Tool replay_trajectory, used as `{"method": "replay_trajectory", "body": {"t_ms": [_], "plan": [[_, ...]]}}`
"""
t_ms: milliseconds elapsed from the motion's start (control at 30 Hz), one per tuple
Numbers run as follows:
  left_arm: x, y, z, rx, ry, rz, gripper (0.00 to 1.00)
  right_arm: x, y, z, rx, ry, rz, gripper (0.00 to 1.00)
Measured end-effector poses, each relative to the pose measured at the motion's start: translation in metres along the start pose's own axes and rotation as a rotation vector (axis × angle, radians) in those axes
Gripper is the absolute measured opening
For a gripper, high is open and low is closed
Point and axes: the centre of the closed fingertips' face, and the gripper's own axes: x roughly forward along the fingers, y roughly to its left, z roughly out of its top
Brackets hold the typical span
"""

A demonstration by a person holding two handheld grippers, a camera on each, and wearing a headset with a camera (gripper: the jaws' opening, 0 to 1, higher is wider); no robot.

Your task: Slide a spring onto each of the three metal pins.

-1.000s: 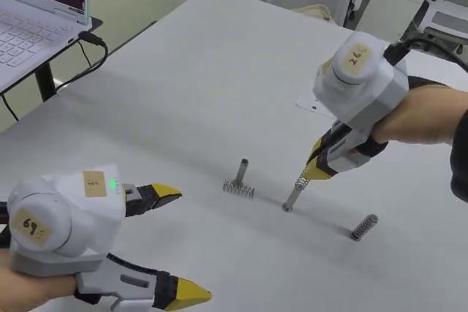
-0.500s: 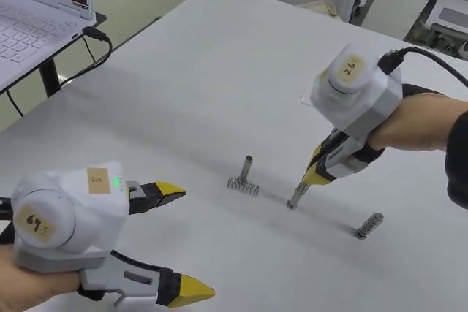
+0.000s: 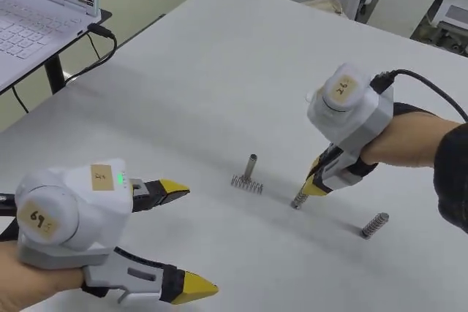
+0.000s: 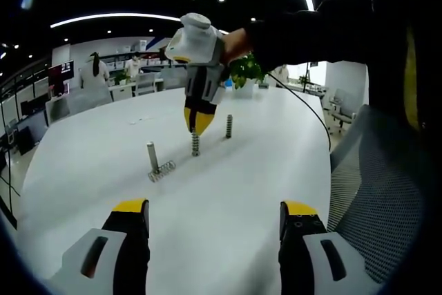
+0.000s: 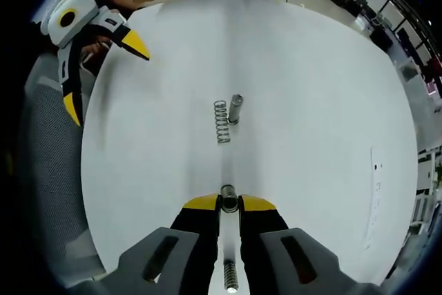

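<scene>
in the head view the right gripper (image 3: 311, 186) covers the top of the middle pin (image 3: 297, 203), so we cannot tell whether its jaws pinch the spring (image 3: 300, 196) there. the laptop (image 3: 36, 5) is cut off by the left edge. the people (image 4: 93, 74) far off in the left gripper view are too small to make out.

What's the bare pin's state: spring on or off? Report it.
Off. The bare pin stands upright with nothing around its shaft, and a spring lies flat beside its base.
</scene>
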Motion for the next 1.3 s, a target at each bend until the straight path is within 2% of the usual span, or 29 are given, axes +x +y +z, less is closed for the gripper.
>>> {"method": "replay_trajectory", "body": {"t_ms": [300,967,1233,1300], "plan": [[0.0,0.0,0.0,-0.001,0.0,-0.001,0.73,0.007,0.0,-0.003,0.004,0.002,-0.001,0.08],[0.001,-0.002,0.001,0.003,0.007,-0.012,0.72,-0.005,0.003,0.001,-0.007,-0.048,-0.015,0.12],[0.0,-0.003,0.003,0.008,0.006,-0.012,0.71,-0.016,-0.002,0.007,-0.001,-0.113,-0.051,0.13],[0.0,-0.003,0.003,0.008,0.008,-0.011,0.71,-0.022,-0.003,0.012,0.003,-0.142,-0.062,0.14]]}}
